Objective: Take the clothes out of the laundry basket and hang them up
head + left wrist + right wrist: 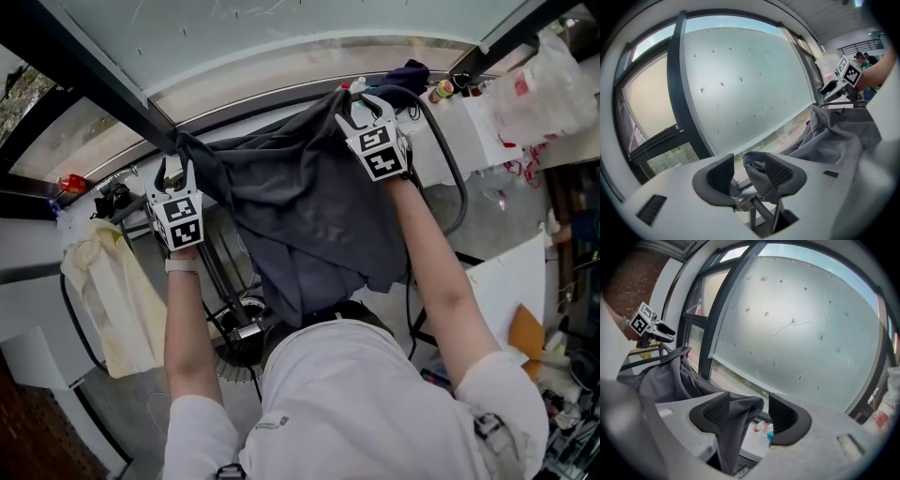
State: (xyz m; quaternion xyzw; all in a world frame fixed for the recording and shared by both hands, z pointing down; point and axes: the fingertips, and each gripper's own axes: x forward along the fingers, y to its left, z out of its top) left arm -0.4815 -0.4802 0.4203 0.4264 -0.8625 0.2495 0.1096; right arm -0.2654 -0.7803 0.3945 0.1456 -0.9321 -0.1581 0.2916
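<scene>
A dark grey garment (309,216) is spread between my two grippers and hangs down in front of the person. In the head view my left gripper (175,173) is at the cloth's left corner and my right gripper (366,108) at its upper right edge. In the left gripper view the jaws (749,171) stand apart, with a fold of the garment (834,136) lying against the right pad only. In the right gripper view the jaws (747,411) are also apart; the garment (670,376) drapes over the left pad, and there is a gap to the right pad.
A large frosted window (740,79) with a black frame (94,75) is straight ahead. A cream cloth (112,300) hangs at the left. Bottles (441,91) and a white plastic bag (544,84) sit at the right. A black hose (455,178) loops beside the right arm.
</scene>
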